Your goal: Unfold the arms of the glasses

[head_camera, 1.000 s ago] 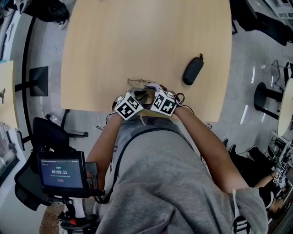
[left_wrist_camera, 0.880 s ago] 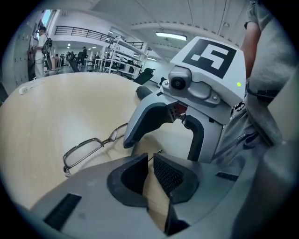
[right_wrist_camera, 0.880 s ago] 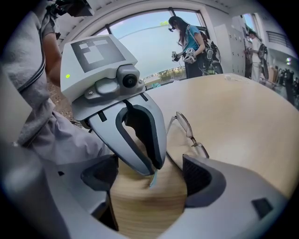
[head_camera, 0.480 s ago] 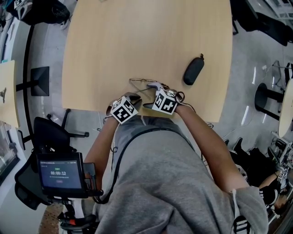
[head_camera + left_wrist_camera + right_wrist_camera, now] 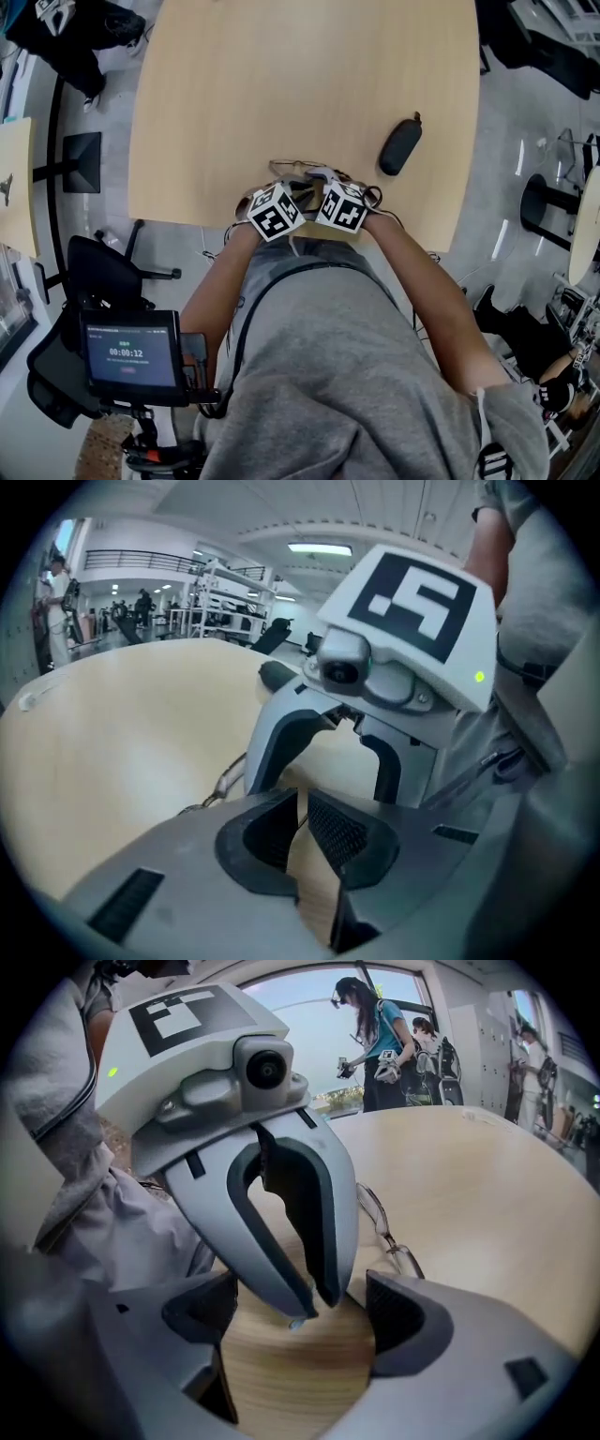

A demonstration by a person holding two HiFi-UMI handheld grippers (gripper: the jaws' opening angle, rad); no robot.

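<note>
Thin wire-rimmed glasses (image 5: 286, 169) lie on the pale wooden table (image 5: 281, 75) close to its near edge. Both grippers meet just in front of them. My left gripper (image 5: 284, 194) has its jaws pressed together on a thin arm of the glasses (image 5: 220, 782); in the right gripper view its two grey fingers (image 5: 300, 1232) close on a small tip. My right gripper (image 5: 328, 187) stands open, its pads wide apart on either side of the left gripper's fingers (image 5: 300, 1335). The lenses (image 5: 384, 1232) show beyond, on the wood.
A black glasses case (image 5: 399, 145) lies on the table to the right of the grippers. An office chair (image 5: 94, 272) and a small screen (image 5: 131, 354) stand off the near left edge. People stand (image 5: 375, 1035) beyond the table's far side.
The left gripper drew back to the left half a second ago and has since come right and forward beside the right gripper. The glasses and the right gripper have barely shifted.
</note>
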